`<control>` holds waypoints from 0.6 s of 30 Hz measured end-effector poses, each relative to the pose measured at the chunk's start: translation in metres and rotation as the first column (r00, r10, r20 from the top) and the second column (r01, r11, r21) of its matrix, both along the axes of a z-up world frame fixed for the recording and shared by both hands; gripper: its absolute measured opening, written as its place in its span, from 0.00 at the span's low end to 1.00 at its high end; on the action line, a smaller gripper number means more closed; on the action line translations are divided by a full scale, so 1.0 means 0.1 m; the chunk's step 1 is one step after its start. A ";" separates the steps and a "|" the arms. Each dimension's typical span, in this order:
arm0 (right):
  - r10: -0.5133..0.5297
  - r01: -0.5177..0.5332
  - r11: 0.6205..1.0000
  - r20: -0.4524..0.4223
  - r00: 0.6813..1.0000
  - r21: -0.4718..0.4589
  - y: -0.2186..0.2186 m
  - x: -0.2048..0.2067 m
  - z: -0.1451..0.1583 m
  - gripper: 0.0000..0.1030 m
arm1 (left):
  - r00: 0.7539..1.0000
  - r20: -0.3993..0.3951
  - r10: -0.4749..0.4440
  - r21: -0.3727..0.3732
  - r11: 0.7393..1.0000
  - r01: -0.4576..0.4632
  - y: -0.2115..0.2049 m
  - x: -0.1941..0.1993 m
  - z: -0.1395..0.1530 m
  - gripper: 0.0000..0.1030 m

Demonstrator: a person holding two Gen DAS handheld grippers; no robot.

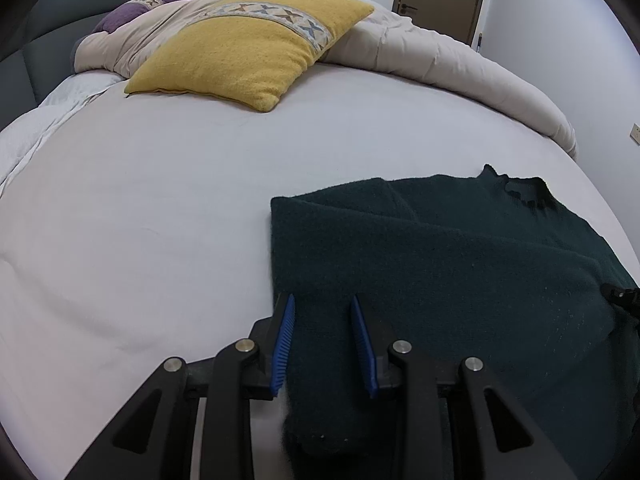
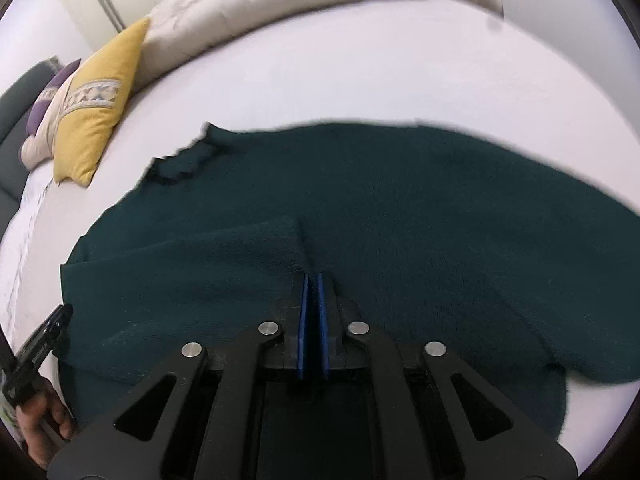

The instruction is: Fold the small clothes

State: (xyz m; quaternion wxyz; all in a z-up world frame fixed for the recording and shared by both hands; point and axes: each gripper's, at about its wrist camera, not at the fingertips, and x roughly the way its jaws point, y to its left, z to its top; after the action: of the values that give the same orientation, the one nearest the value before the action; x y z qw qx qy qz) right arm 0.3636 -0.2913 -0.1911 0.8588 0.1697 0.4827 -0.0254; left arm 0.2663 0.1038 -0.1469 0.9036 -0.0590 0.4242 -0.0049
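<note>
A dark green knit sweater point(image 1: 460, 260) lies on the white bed sheet point(image 1: 160, 220), its collar point(image 1: 520, 192) toward the far side. My left gripper point(image 1: 322, 300) is shut on a thick bunched fold at the sweater's left edge, and the fabric fills the gap between its blue pads. In the right wrist view the sweater point(image 2: 400, 200) spreads wide, with a flap folded over on the left. My right gripper point(image 2: 313, 276) has its pads pressed together where that flap's edge runs into the tips. The right gripper's black tip point(image 1: 622, 296) shows at the left view's right edge.
A yellow cushion point(image 1: 248, 48) and a rolled beige duvet point(image 1: 460, 64) lie at the far side of the bed. A grey headboard point(image 1: 48, 32) is at the far left. A hand point(image 2: 46, 432) holding the left gripper's body point(image 2: 38, 348) shows at the lower left.
</note>
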 end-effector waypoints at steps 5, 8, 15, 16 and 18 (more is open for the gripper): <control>-0.022 0.020 0.997 -0.012 1.000 -0.078 0.00 -0.12 0.14 0.08 | 1.000 -0.009 0.002 0.006 1.000 -0.001 0.01 -0.02 0.04 0.33; -0.036 0.042 0.998 0.117 0.992 -0.043 -0.02 -0.32 0.45 0.09 | 1.000 0.030 0.007 0.016 1.000 -0.008 -0.05 -0.16 0.18 0.33; 0.114 -0.125 0.985 0.096 0.989 0.121 0.39 -0.20 0.19 0.35 | 0.997 0.001 -0.075 0.042 0.996 0.075 -0.34 -0.11 -0.02 0.40; 0.096 -0.104 0.985 0.059 0.994 0.136 0.35 -0.20 0.04 0.32 | 0.997 0.007 -0.073 0.012 0.997 0.073 -0.29 -0.10 -0.03 0.40; 0.058 -0.094 0.962 0.146 0.988 0.257 0.10 -0.35 -0.05 0.27 | 0.997 0.003 -0.080 -0.001 0.997 0.080 -0.28 -0.09 -0.01 0.40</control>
State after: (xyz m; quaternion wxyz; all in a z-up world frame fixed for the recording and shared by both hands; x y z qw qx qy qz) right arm 0.3282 -0.2813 -0.1958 0.8602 0.2648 0.4277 0.0835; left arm 0.2570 0.0760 -0.1480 0.9034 -0.0422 0.4248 -0.0414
